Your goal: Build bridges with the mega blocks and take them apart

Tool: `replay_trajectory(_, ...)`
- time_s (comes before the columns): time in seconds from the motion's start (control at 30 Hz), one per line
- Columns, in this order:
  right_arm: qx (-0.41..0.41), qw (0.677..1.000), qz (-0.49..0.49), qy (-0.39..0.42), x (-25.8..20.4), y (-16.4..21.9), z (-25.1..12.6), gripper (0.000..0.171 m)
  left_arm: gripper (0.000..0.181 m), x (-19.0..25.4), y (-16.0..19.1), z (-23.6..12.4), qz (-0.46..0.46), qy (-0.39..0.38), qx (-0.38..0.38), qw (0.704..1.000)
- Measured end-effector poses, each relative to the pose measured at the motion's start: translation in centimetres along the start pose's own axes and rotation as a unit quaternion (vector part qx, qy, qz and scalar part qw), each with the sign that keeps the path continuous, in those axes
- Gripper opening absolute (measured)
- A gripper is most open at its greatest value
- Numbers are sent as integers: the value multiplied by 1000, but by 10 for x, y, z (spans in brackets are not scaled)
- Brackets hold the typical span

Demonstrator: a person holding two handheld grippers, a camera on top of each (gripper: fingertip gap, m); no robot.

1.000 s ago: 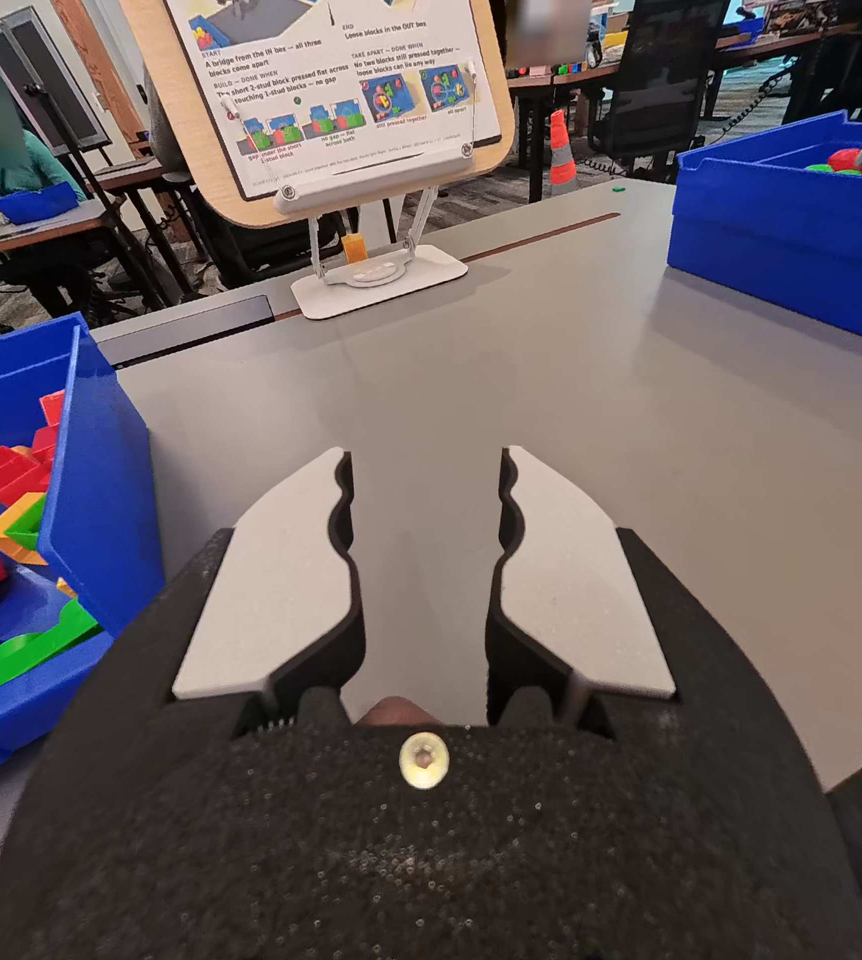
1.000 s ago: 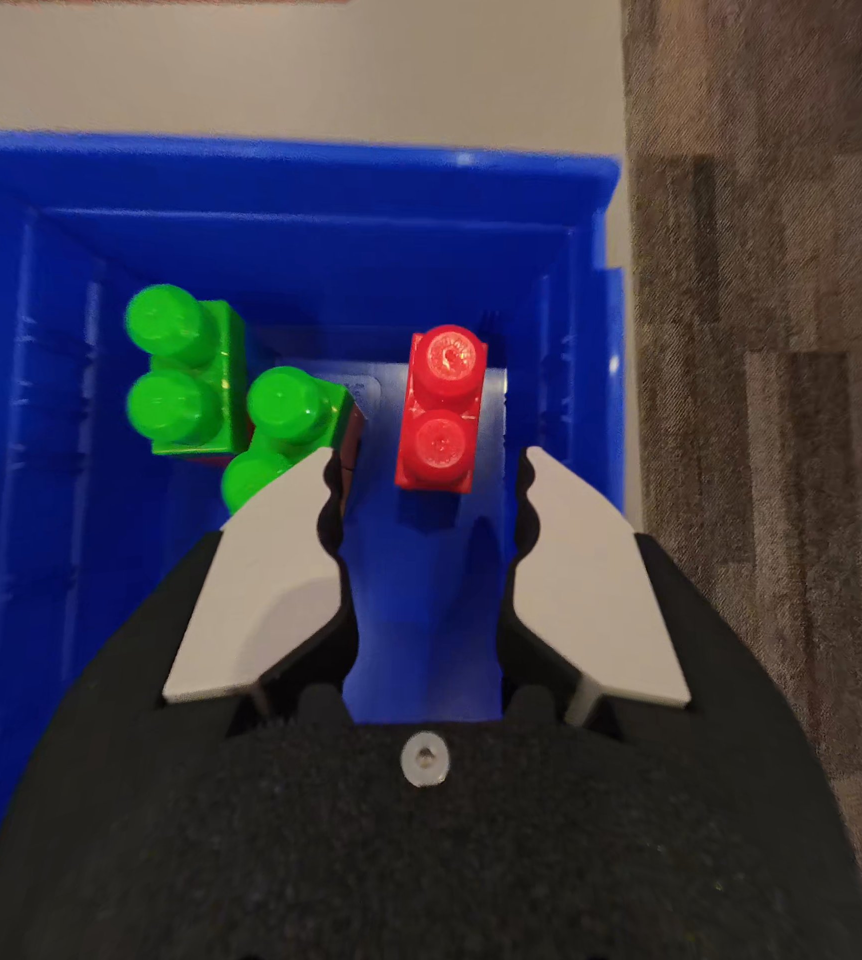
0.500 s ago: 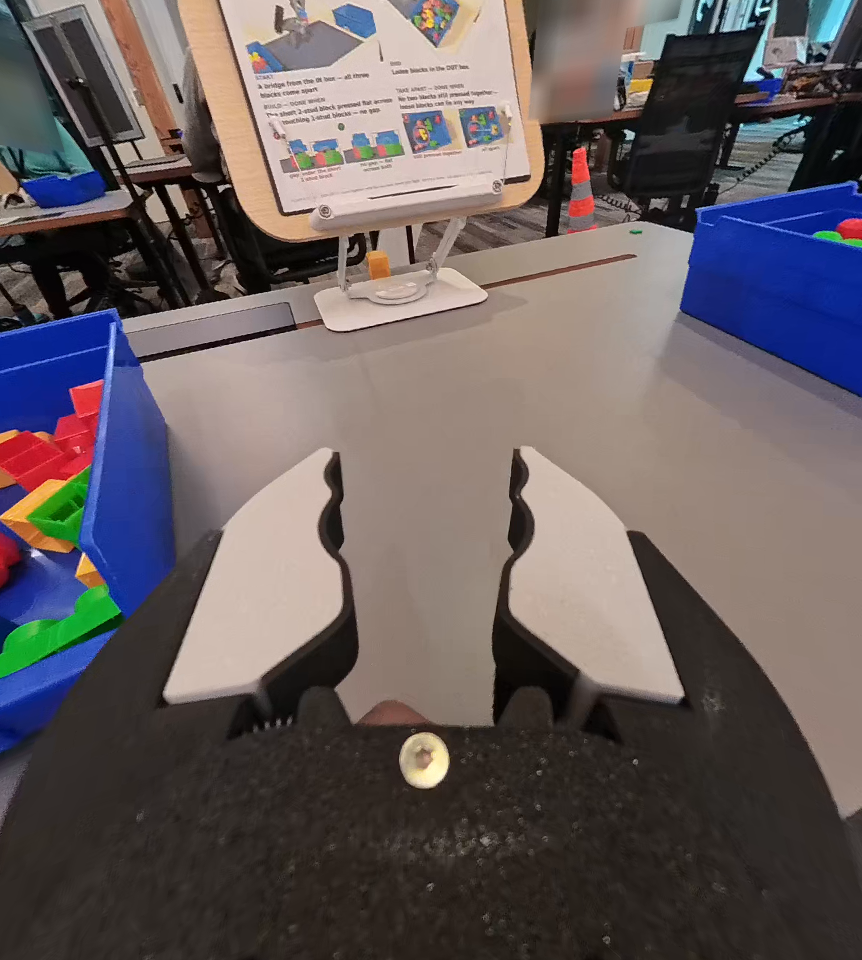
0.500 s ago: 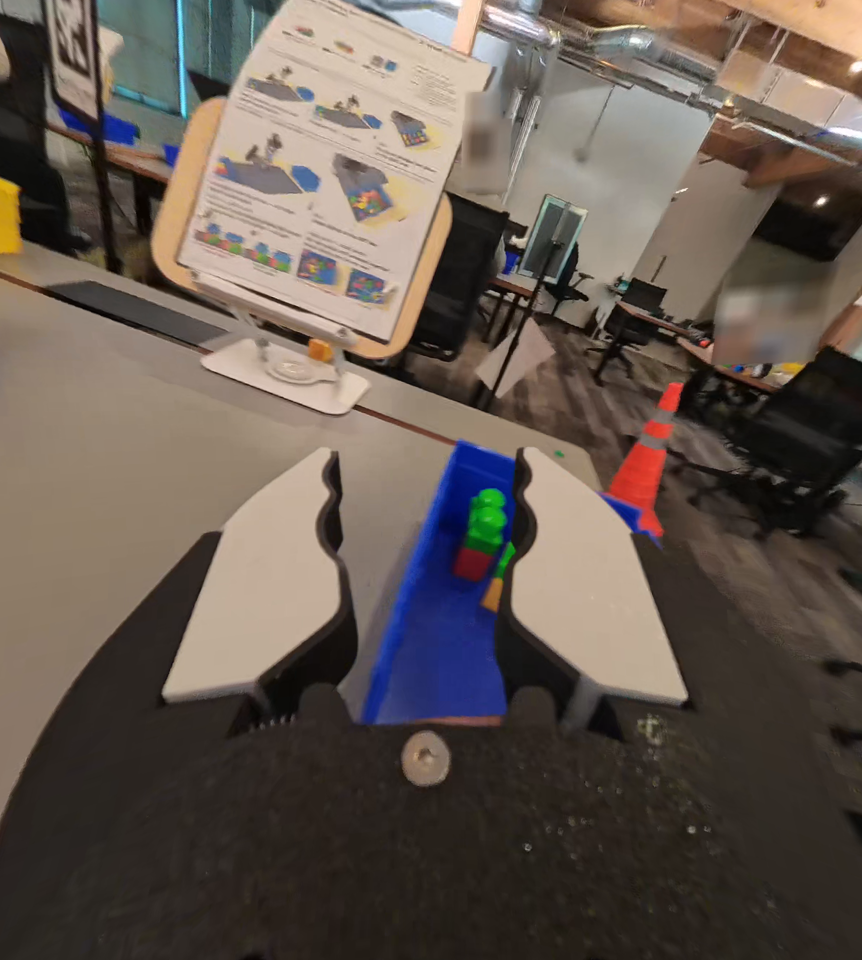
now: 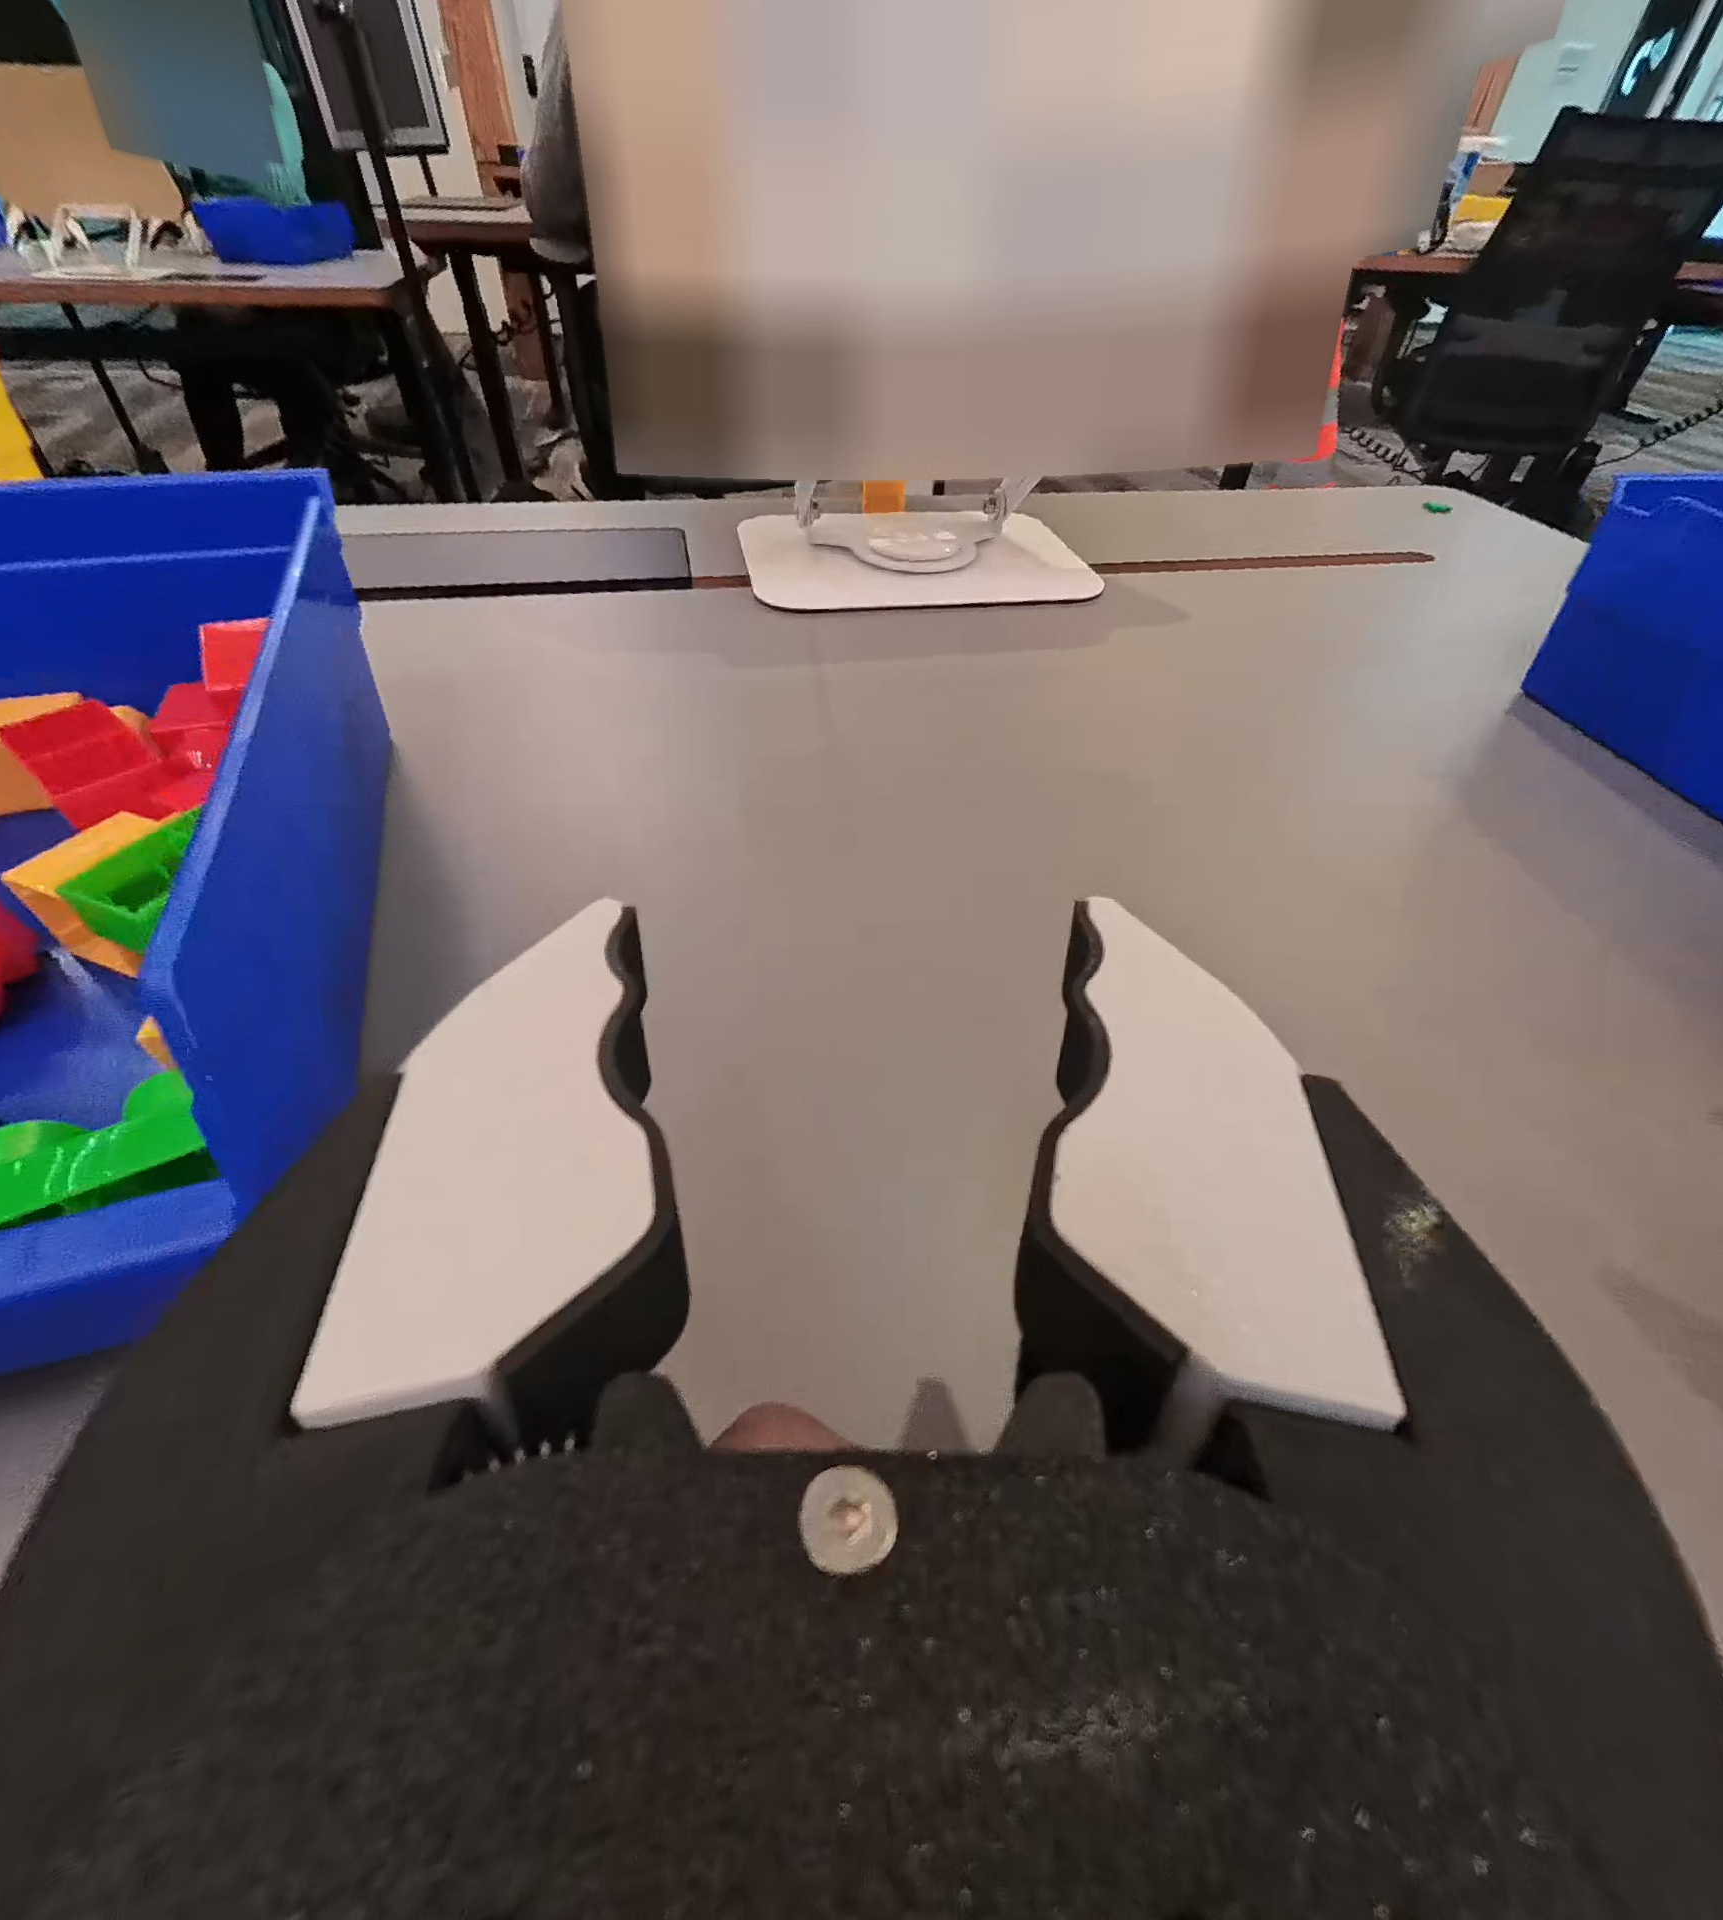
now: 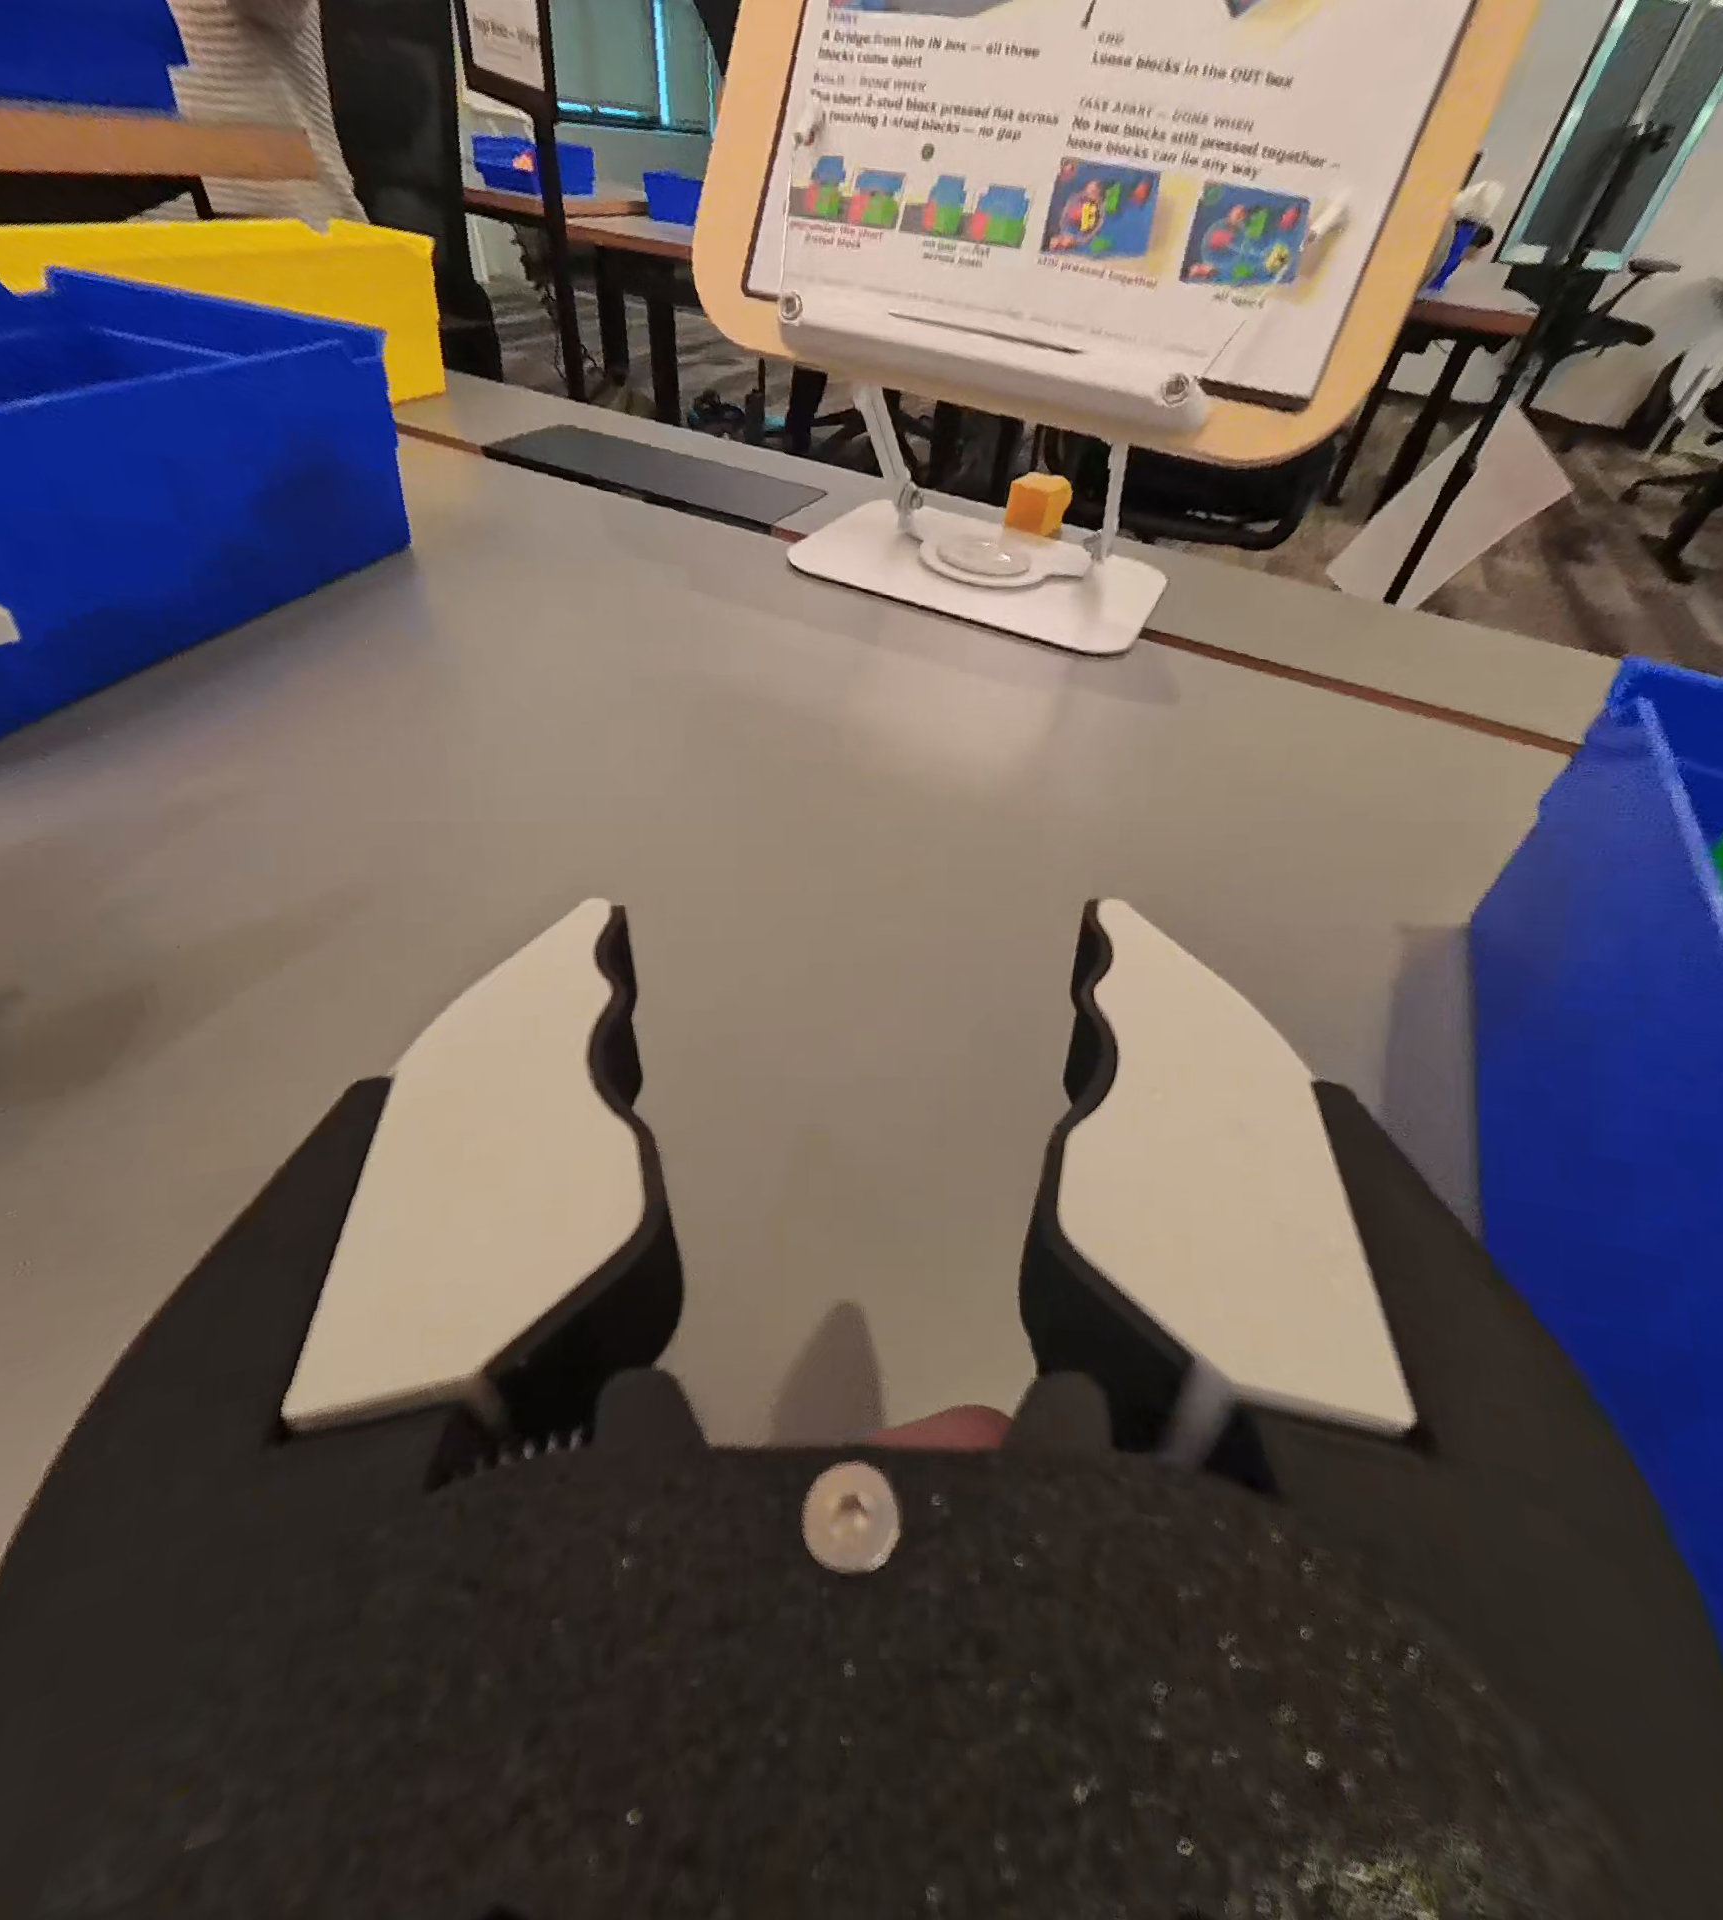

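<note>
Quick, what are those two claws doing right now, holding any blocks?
Left claw: open, holding nothing, above the bare grey table.
Right claw: open, holding nothing, also over the table.

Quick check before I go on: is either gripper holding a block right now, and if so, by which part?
Nothing is held. The left gripper and the right gripper are both open, with only the bare grey table between their fingers.

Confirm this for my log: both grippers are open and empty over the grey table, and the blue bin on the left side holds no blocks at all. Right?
Not quite. The left bin holds loose blocks in red, orange, green and blue, as the left wrist view shows. The rest stands: left gripper and right gripper are open and empty over the grey table.
</note>
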State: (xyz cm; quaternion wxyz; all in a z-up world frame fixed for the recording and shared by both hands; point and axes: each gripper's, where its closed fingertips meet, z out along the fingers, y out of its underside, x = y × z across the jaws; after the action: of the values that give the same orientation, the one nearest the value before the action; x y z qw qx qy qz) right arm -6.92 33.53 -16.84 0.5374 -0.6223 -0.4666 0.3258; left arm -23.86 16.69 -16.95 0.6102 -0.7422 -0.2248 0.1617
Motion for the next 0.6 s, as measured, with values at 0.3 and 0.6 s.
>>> replay_trajectory(0.3,16,998,-66,2,-1,-10,11,80,80,-4,4,-13,18,-11,12,1000)
replay_trajectory(0.6,-15,999,-42,-27,-5,-3,10,78,74,-3,11,-15,3,-5,-3,1000)
